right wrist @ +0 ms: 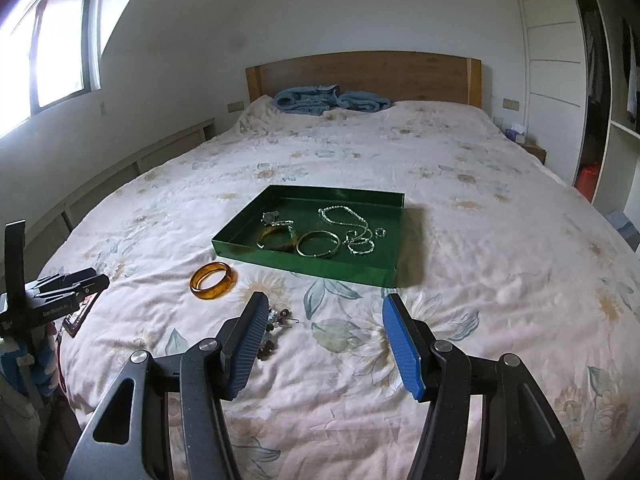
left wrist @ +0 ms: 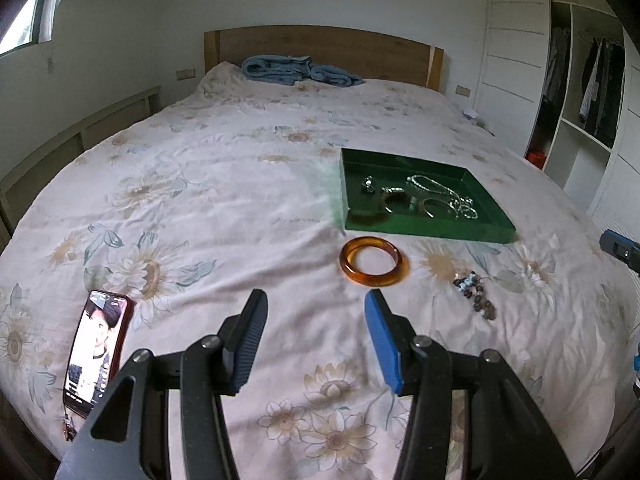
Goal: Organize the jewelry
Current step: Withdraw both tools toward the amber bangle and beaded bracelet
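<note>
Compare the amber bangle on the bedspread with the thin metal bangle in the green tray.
The amber bangle is thick and translucent orange-brown; the metal bangle is a thin silvery hoop. The amber bangle lies on the bedspread, outside the green tray; the metal bangle lies inside it. Both lie flat and are round.

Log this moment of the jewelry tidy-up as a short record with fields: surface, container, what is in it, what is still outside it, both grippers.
surface: bed with floral cover
container: green tray, open, on the bed
in tray: silver chain, thin metal bangle, amber-green bangle, small silver pieces
outside tray: amber bangle and beaded bracelet, both on the cover just short of the tray
other: phone, screen lit, near the bed's edge
left gripper: open, empty, short of the amber bangle
right gripper: open, empty
</note>
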Demonstrator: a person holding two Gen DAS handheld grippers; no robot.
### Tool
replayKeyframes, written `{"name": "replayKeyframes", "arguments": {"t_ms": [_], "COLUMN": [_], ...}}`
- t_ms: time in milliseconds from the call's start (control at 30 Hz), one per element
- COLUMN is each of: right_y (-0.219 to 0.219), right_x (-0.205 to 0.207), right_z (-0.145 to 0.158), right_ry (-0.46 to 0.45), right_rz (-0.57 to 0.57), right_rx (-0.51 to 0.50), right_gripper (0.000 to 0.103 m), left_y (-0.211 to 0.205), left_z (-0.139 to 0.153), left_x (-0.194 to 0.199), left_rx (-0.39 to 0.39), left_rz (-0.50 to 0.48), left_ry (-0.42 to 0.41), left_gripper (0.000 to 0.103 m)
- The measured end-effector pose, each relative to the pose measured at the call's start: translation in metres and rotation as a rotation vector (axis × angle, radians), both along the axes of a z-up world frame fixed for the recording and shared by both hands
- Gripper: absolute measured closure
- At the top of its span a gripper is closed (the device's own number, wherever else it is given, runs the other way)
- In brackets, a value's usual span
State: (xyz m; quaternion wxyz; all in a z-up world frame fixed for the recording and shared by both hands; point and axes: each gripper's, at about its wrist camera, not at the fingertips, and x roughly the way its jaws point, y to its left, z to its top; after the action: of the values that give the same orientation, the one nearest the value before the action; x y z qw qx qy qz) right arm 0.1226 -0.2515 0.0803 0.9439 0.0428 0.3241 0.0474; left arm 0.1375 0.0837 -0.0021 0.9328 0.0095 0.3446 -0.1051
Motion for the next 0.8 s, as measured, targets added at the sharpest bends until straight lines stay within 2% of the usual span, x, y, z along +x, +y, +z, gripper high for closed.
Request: {"name": "replayKeyframes", "arguments": {"t_ms": [800], "right_y": [-0.009], "right_x": [0.021], "right_z": [-0.030], "right_ry": [0.031], "right_rz": [0.001], "right_rx": [0.018], "right_gripper": [0.044], "left_y": [-0.030], "left_z": [-0.021], "left_x": [0.024], "left_rx": [-0.016], "left_rz": [-0.044], "left_ry": [0.039], "left_gripper": [0.054]}}
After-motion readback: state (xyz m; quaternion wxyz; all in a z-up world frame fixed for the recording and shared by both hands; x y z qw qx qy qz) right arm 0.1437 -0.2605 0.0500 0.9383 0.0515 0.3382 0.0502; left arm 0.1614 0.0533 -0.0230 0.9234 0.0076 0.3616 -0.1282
